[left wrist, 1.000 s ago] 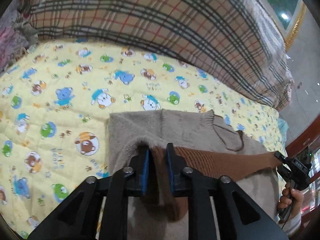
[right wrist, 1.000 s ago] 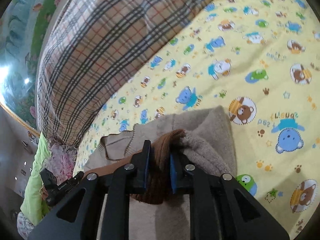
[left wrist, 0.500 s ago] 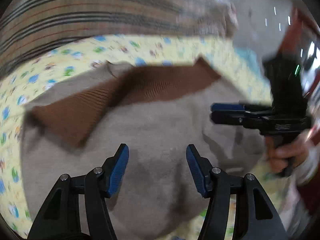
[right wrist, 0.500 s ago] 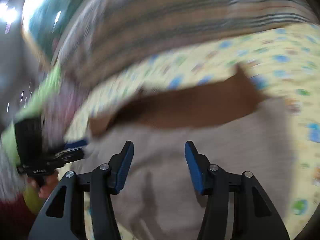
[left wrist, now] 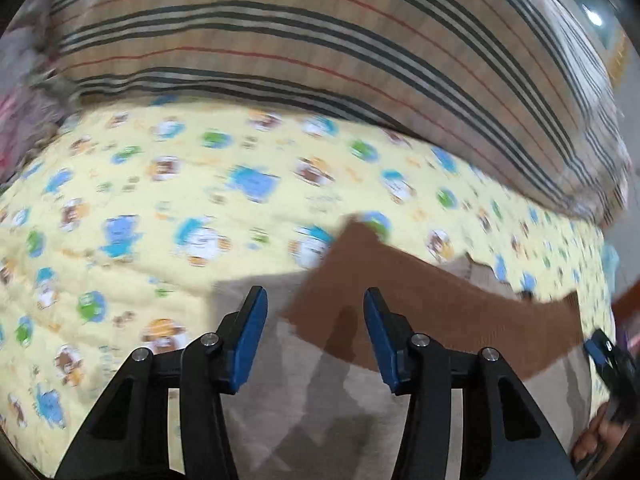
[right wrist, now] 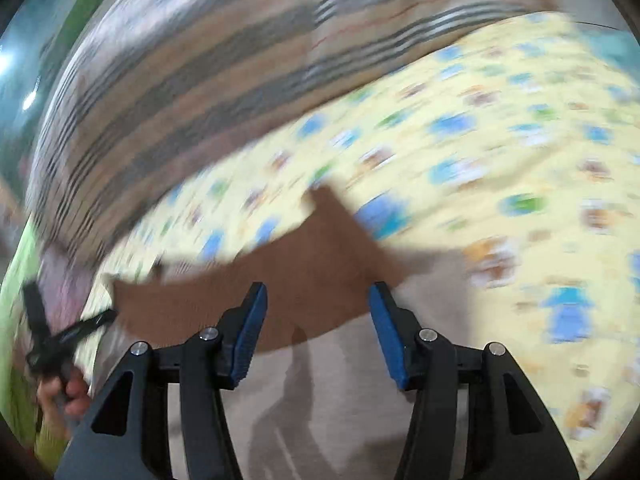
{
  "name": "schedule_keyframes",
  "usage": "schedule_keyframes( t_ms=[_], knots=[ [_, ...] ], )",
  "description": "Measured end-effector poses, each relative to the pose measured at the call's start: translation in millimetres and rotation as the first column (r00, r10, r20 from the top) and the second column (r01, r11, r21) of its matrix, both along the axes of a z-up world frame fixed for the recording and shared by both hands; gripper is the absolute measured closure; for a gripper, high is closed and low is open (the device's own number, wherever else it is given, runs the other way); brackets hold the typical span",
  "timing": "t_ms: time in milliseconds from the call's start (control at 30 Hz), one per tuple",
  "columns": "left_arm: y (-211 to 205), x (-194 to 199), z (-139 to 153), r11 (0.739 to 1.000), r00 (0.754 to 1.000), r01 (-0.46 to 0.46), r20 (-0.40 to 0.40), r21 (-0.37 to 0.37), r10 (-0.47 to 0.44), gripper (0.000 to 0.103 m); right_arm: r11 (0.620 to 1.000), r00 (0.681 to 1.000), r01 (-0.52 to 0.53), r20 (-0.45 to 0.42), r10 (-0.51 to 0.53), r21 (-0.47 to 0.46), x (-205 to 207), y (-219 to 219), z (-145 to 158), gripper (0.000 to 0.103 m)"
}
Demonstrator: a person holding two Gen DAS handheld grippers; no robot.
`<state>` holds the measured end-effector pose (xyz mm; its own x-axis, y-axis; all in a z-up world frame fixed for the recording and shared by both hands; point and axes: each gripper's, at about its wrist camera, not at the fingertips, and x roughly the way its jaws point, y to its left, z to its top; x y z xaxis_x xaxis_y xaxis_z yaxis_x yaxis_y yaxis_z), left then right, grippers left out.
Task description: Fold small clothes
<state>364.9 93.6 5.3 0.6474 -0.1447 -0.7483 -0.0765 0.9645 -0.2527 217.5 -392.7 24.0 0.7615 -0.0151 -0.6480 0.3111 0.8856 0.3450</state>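
Both grippers stand with their blue-padded jaws apart and nothing between them: the left gripper (left wrist: 314, 330) and the right gripper (right wrist: 316, 330) each hover over the small beige knitted sweater (left wrist: 340, 412); neither touches the cloth, as far as the motion blur allows one to judge. The sweater lies on the yellow quilted blanket printed with cartoon animals (left wrist: 140, 208), in front of the big tan plaid cushion with dark stripes (left wrist: 320, 40); its dark brown ribbed hem band (left wrist: 440, 312) lies across the upper part of the beige body, which suggests that a first fold, bottom edge brought up over the chest, is already laid down. What remains, by my reckoning, is to bring the sides or sleeves in and perhaps halve the bundle again; the band sits slightly askew, one corner poking up onto the blanket, so some squaring may be wanted first; sleeves are not clearly visible in either view.
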Motion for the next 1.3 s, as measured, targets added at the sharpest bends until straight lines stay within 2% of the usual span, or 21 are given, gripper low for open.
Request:
schedule_keyframes(
  t_ms=[67, 167, 300, 400, 533, 633, 733, 900, 1000, 1100, 1167, 1300],
  knots=[
    [7.5, -15.0, 4.2, 1.0, 1.0, 0.008, 0.01, -0.028, -0.007, 0.052, 0.999, 1.0, 0.003, 0.026, -0.004, 0.032, -12.9, -2.3, 7.0, 0.048],
    [8.6, -51.1, 8.1, 0.999, 1.0, 0.022, 0.004, -0.027, -0.022, 0.052, 0.999, 0.999, -0.025, 0.045, 0.024, 0.023, -41.5, 7.1, 16.7, 0.048],
    [-9.1, -110.2, 11.4, 0.996, 0.996, 0.08, 0.031, -0.046, -0.078, 0.05, 0.995, 0.993, -0.098, 0.063, 0.096, 0.029, -78.9, 31.1, 18.5, 0.048],
    [-16.7, -157.2, 7.4, 0.991, 0.994, 0.102, 0.049, -0.089, -0.097, 0.049, 0.99, 0.989, -0.142, 0.051, 0.141, 0.018, -109.3, 47.6, 14.5, 0.047],
    [-29.5, -187.3, -4.1, 0.98, 0.99, 0.143, 0.029, -0.135, -0.14, 0.047, 0.979, 0.98, -0.2, 0.008, 0.2, 0.032, -138.8, 64.6, -0.1, 0.047],
    [-37.2, -187.6, -21.1, 0.987, 0.989, 0.138, -0.042, -0.086, -0.142, 0.047, 0.974, 0.974, -0.221, -0.04, 0.223, 0.044, -147.0, 70.3, -13.4, 0.047],
    [-37.1, -186.5, -33.9, 0.992, 0.993, 0.089, -0.091, 0.089, -0.081, 0.048, 0.985, 0.977, -0.17, -0.121, 0.174, 0.036, -153.9, 64.5, -24.0, 0.047],
    [-27.0, -196.7, -32.3, 0.99, 0.993, 0.073, -0.105, 0.121, -0.06, 0.048, 0.991, 0.979, -0.121, -0.169, 0.109, -0.06, -174.8, 56.1, -18.3, 0.048],
    [-13.7, -211.4, -23.4, 0.998, 0.996, 0.032, -0.091, 0.06, -0.027, 0.047, 0.992, 0.985, -0.122, -0.127, 0.117, -0.032, -181.8, 54.4, -10.7, 0.047],
    [-2.2, -225.7, -20.5, 1.0, 0.995, -0.014, -0.096, -0.02, 0.012, 0.04, 0.993, 0.992, -0.118, -0.049, 0.117, -0.022, -190.7, 57.5, -1.8, 0.047],
    [6.7, -236.0, -23.6, 0.993, 0.994, -0.047, -0.103, -0.111, 0.036, 0.04, 0.992, 0.992, -0.129, 0.004, 0.129, -0.012, -194.2, 61.1, 1.8, 0.047],
    [13.7, -243.7, -34.7, 0.971, 0.99, -0.097, -0.117, -0.22, 0.073, 0.038, 0.985, 0.983, -0.17, 0.074, 0.171, -0.009, -192.0, 71.7, 2.5, 0.047]
  ],
)
